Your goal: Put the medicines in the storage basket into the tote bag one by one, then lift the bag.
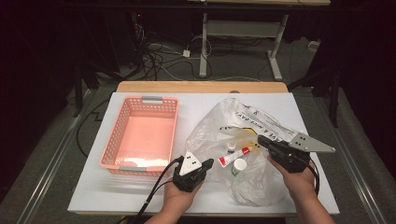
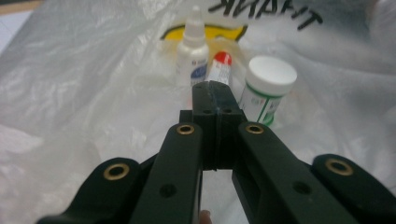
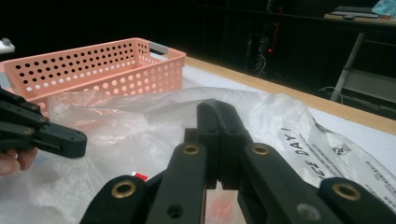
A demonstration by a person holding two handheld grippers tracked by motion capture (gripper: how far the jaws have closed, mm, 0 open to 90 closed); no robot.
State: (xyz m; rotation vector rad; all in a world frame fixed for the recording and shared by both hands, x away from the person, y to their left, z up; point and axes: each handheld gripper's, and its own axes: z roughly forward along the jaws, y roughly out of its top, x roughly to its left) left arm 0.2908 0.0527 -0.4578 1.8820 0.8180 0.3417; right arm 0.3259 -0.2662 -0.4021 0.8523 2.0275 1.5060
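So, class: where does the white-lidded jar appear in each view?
High view: white-lidded jar lies centre-low, on the plastic bag.
Left gripper view: jar upper right, beside the red-capped tube.
Right gripper view: not visible.
Shared landmark: the printed plastic bag.

Basket (image 1: 140, 135) lies left of the plastic bag (image 1: 252, 140); tube (image 1: 234, 156), jar (image 1: 238, 166) and bottle (image 1: 231, 147) inside the bag

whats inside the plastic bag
Inside the clear plastic bag lie a small dropper bottle, a red-capped tube and a white-lidded jar. Crumpled folds and a yellow print hide whatever may sit farther back.
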